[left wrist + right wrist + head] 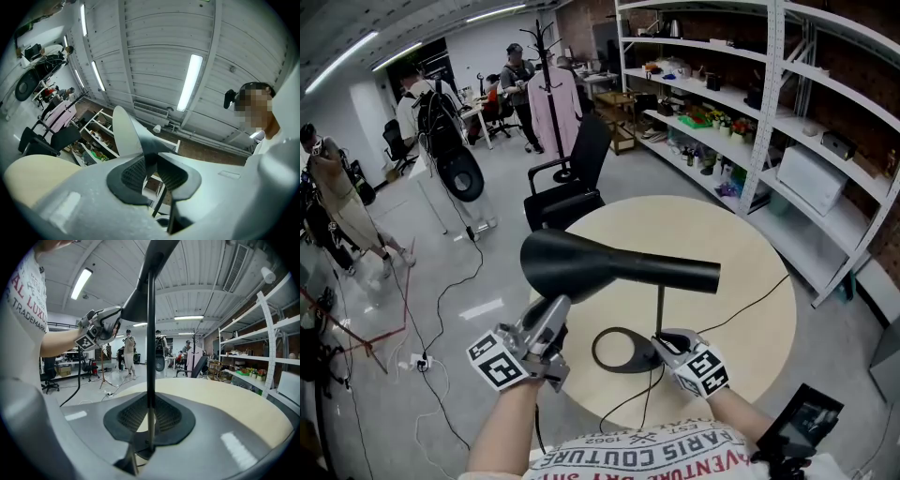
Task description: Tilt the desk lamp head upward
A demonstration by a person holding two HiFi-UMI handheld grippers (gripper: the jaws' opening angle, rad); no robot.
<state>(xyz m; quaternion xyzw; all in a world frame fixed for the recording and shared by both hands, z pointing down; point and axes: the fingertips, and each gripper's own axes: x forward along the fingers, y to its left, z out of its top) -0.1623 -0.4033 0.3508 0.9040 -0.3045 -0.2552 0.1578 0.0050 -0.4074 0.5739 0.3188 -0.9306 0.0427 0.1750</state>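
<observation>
A black desk lamp stands on the round beige table (750, 253). Its cone head (609, 264) lies roughly level, with the wide end toward the left, above a thin stem (660, 314) and a ring base (619, 350). My left gripper (548, 328) is shut on the rim of the head's wide end. In the left gripper view the rim of the head (125, 133), pale on its inner face, runs between the pads of that gripper (151, 171). My right gripper (667, 345) sits low at the base, shut on the stem (150, 348), which rises between its jaws (150, 417).
The lamp's cable (750, 305) trails right across the table. A black office chair (567, 192) stands beyond the far edge. Loaded shelves (750, 103) line the right side. People, a coat rack (546, 75) and floor cables (441, 309) fill the left. A dark device (802, 422) is at bottom right.
</observation>
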